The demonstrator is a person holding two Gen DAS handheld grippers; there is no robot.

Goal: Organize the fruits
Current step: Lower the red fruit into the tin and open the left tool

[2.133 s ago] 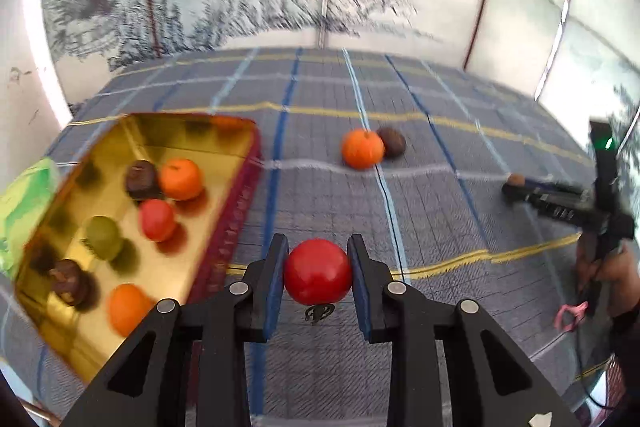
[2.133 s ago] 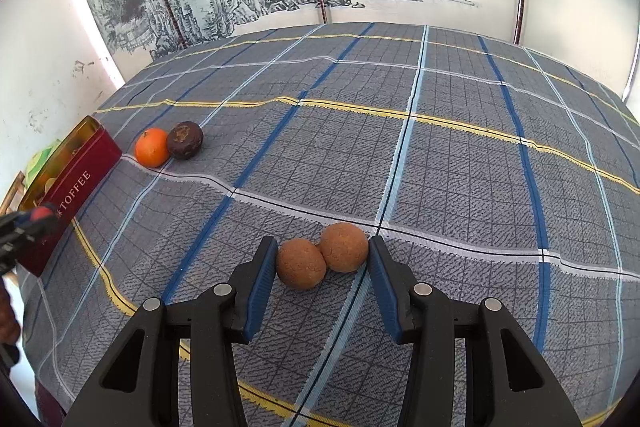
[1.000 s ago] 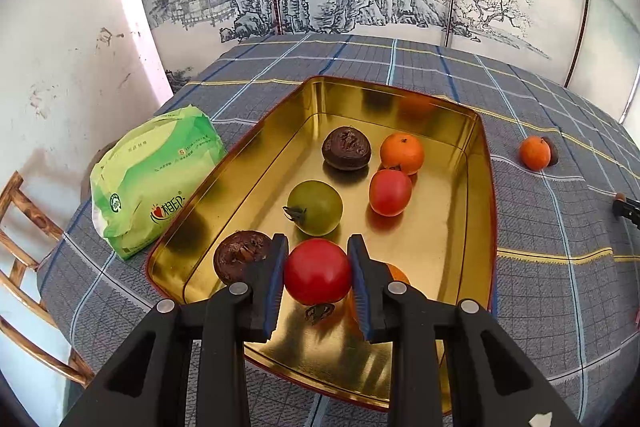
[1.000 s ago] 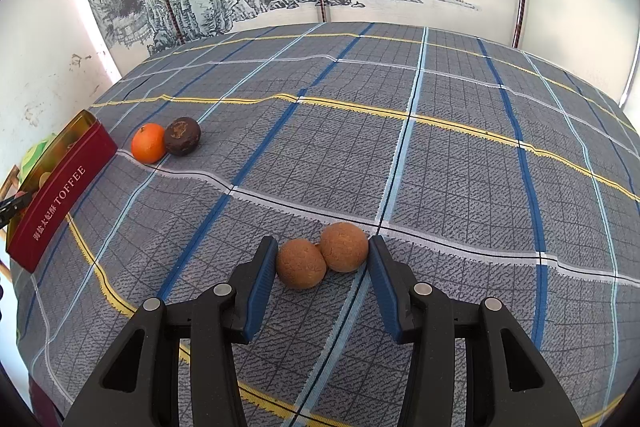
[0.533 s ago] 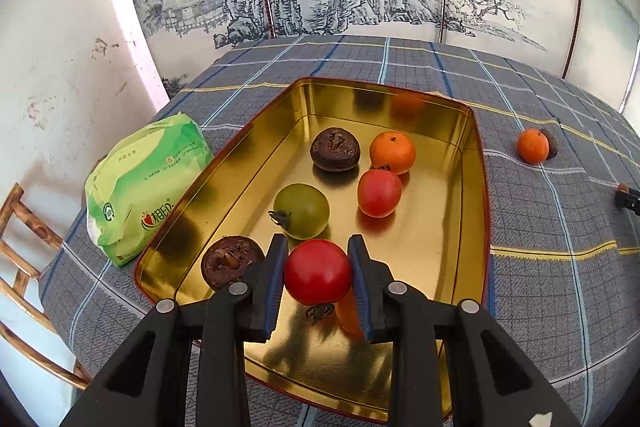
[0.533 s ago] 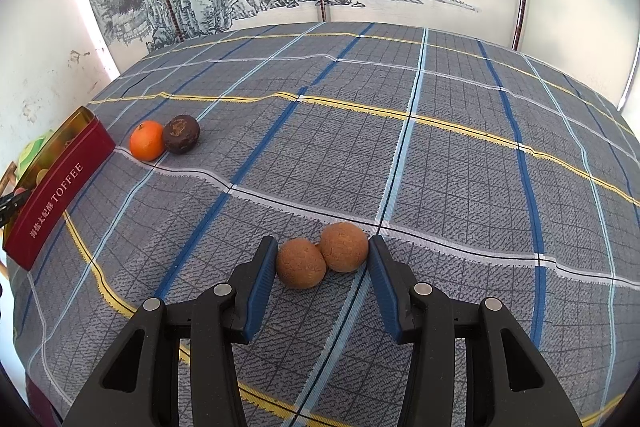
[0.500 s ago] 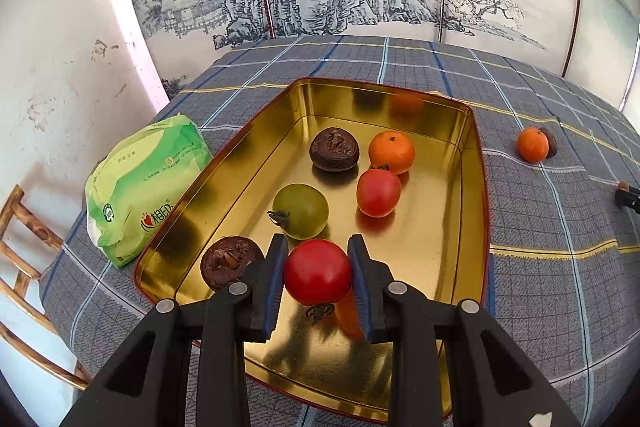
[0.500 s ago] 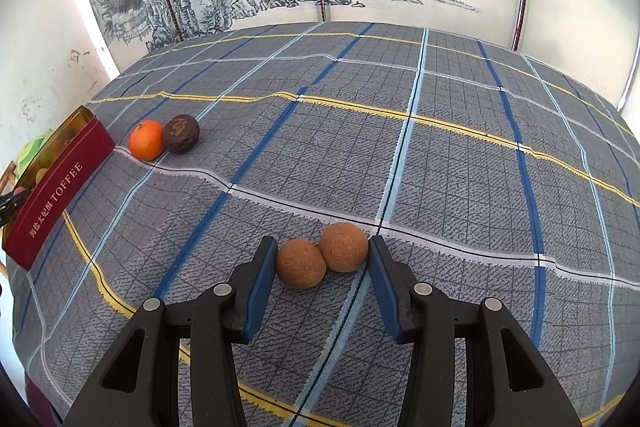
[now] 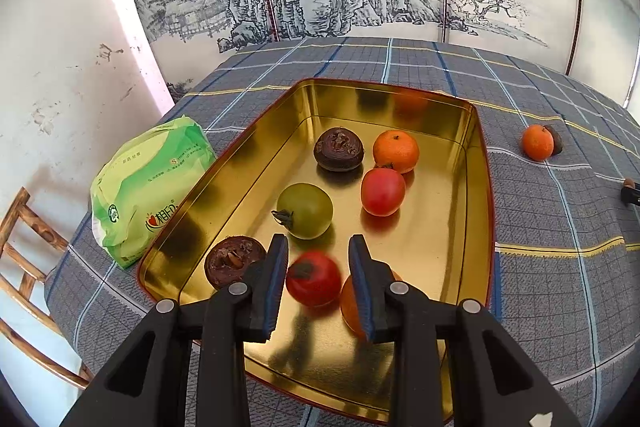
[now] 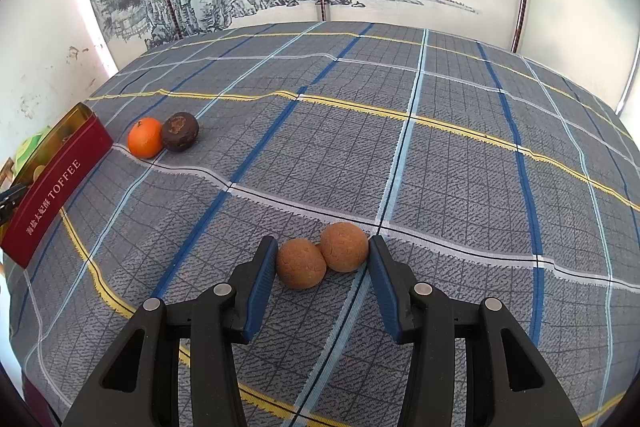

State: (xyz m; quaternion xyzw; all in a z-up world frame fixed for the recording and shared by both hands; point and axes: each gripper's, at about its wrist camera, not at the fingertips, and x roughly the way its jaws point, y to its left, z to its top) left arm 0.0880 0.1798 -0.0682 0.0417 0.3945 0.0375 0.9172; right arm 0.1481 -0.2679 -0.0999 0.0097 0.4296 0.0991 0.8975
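In the left wrist view my left gripper (image 9: 318,267) hangs over the near end of the gold tin (image 9: 440,227). A red tomato (image 9: 314,283) sits blurred between its fingers, lower than the pads, with a small gap on each side. The tin also holds a green tomato (image 9: 306,211), another red tomato (image 9: 382,191), two oranges (image 9: 396,151) and two dark brown fruits (image 9: 339,149). In the right wrist view my right gripper (image 10: 323,259) stands open around two round tan fruits (image 10: 300,265) lying on the cloth. Its pads are close beside them.
An orange (image 10: 145,137) and a dark brown fruit (image 10: 180,131) lie together on the checked tablecloth, right of the tin's red wall (image 10: 56,183). A green packet (image 9: 148,187) lies left of the tin. A wooden chair (image 9: 20,227) stands past the table's left edge.
The left gripper carried the red tomato from the cloth over the tin, then its pads parted and the tomato dropped free between them. The right gripper and the tan fruits have not moved.
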